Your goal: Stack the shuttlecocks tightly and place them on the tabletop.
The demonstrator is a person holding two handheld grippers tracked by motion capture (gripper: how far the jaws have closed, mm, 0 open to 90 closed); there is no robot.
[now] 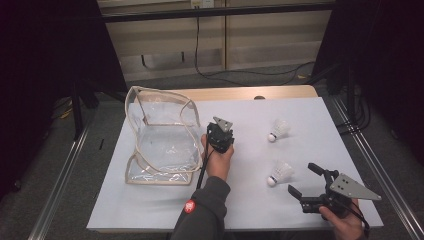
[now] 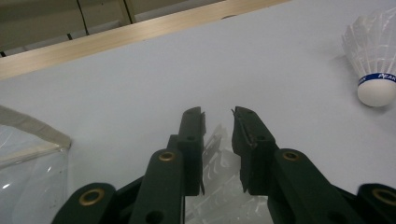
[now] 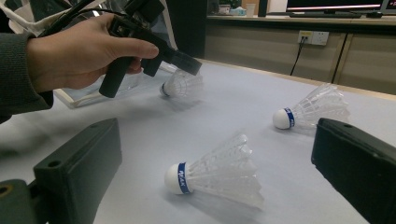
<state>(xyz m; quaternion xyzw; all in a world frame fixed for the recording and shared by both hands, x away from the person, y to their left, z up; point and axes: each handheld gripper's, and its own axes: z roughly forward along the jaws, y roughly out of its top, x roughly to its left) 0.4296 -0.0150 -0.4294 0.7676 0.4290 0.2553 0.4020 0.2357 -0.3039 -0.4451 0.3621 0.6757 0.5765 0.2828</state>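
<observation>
On the white table (image 1: 250,210), left tongs (image 2: 218,122) clamped on a shuttlecock (image 2: 219,186).

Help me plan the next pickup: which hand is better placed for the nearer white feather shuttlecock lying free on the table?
Right. The right tool stands open beside the nearer white feather shuttlecock, which lies between its jaws in the right gripper view. The left tool already grips another shuttlecock.

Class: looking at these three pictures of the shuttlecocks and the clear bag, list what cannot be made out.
- High view: the shuttlecock in the left tool is hidden by the tool and hand.
- Left gripper view: that shuttlecock is cut off by the bottom edge; its cork is out of sight.
- Right gripper view: the bag is mostly hidden behind the hand.
- Cork lettering is too small to read.
</observation>
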